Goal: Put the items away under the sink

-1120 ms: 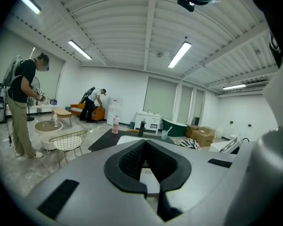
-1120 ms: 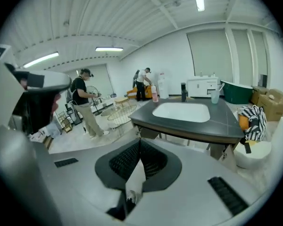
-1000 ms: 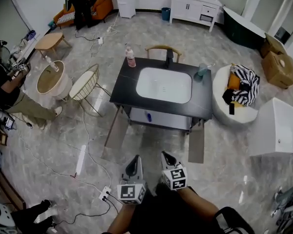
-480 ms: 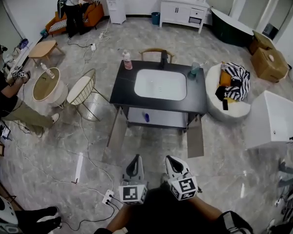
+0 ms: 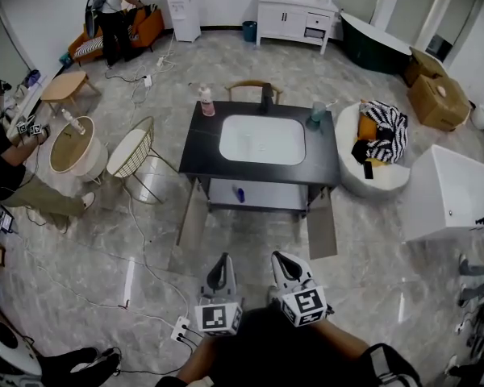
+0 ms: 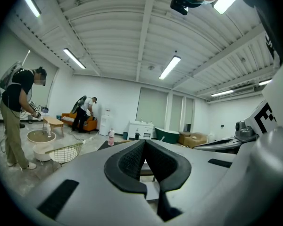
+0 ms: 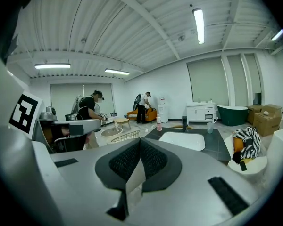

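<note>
At the far left a person [image 5: 4, 164] leans over a round low table [image 5: 64, 145], and a wire-framed chair [image 5: 135, 150] stands just beside it. At the bottom of the head view, left of centre, your left claw [image 5: 220, 263] points across the marble floor [image 5: 105, 240] toward the sink. Its own view shows the claw [image 6: 144, 143] pressed together at the tips with nothing between the pads. Ahead of you, well apart from both claws, stands the black bench [image 5: 202, 156] with a white sink [image 5: 261, 139] set into it. A pink bottle [image 5: 206, 101] stands upright at its back left corner, a dark tap [image 5: 267, 97] at the back middle, and a teal cup [image 5: 317, 113] at the back right corner. Under the sink the two cabinet doors [image 5: 191, 214] hang open, and on the pale shelf [image 5: 282, 196] inside lies a small blue item [image 5: 239, 193], too small to tell what it is. Right of centre at the bottom, your right claw [image 5: 282, 260] points the same way, close beside the left one. Its own view shows the claw [image 7: 139, 143] pressed together and empty. Further right a round white seat [image 5: 371, 182] carries a black-and-white striped cloth [image 5: 385, 127]. Beyond it stand a white tub [image 5: 440, 196] and cardboard boxes [image 5: 434, 95].
</note>
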